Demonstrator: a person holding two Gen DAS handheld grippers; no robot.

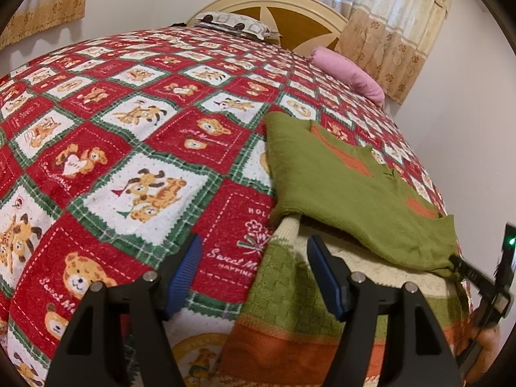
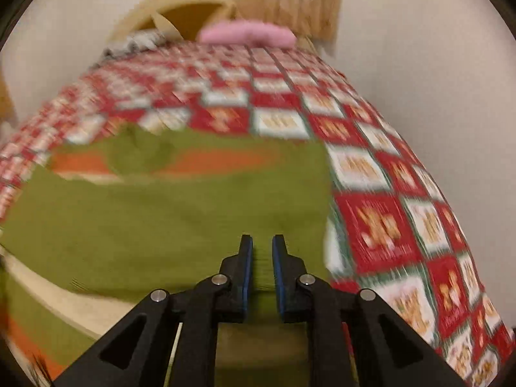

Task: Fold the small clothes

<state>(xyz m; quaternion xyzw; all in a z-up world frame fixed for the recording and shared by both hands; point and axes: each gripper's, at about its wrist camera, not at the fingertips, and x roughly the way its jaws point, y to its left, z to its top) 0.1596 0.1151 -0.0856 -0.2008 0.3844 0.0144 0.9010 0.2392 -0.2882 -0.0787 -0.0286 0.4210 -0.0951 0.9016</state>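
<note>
A small green knit sweater with orange and cream bands lies on the bed, partly folded over itself. In the left wrist view my left gripper is open and empty, its fingers straddling the sweater's left edge near the hem. My right gripper shows at the far right of that view, pinching the green fabric's corner. In the right wrist view, which is motion-blurred, my right gripper is shut on a fold of the green sweater and holds it over the garment.
The bed is covered by a red, white and green patchwork blanket with bear prints. A pink pillow and a patterned pillow lie by the headboard. A wall and curtain stand close on the right.
</note>
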